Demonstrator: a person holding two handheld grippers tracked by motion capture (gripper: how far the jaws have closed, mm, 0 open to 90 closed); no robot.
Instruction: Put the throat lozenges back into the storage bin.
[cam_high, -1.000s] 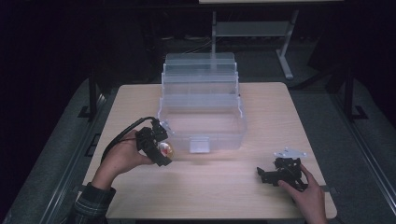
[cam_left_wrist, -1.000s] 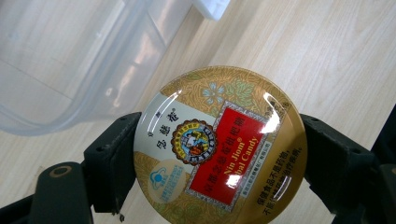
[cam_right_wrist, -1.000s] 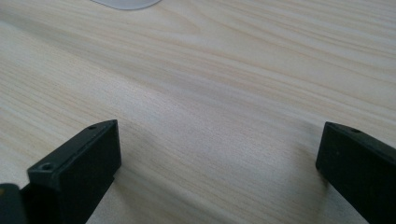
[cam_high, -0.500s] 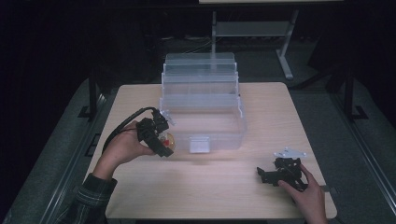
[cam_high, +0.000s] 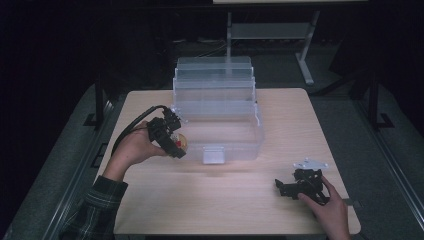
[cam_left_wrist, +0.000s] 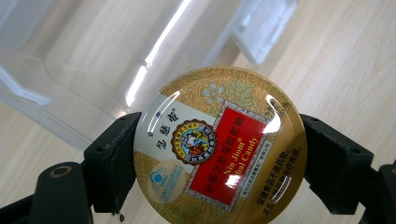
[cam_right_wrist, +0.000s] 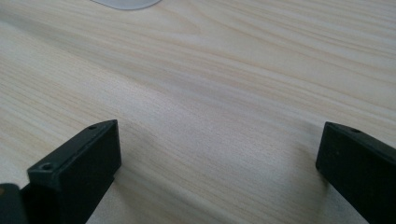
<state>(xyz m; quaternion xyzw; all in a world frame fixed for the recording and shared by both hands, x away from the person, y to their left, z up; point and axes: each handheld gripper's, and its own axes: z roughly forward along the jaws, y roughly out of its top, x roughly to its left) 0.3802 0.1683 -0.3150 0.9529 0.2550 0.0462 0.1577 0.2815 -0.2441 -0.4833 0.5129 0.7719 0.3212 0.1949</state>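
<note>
Raised left tongs (cam_left_wrist: 219, 154) around candy tin (cam_left_wrist: 219, 144)

One round candy tin (cam_left_wrist: 219, 144), one clear plastic box (cam_high: 216, 112), one table (cam_high: 290, 115), two grippers.

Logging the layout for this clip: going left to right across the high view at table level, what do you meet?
Left gripper shut on the round Nin Jiom candy tin → clear plastic storage box with its front latch → right gripper, open, low over the wooden table.
</note>
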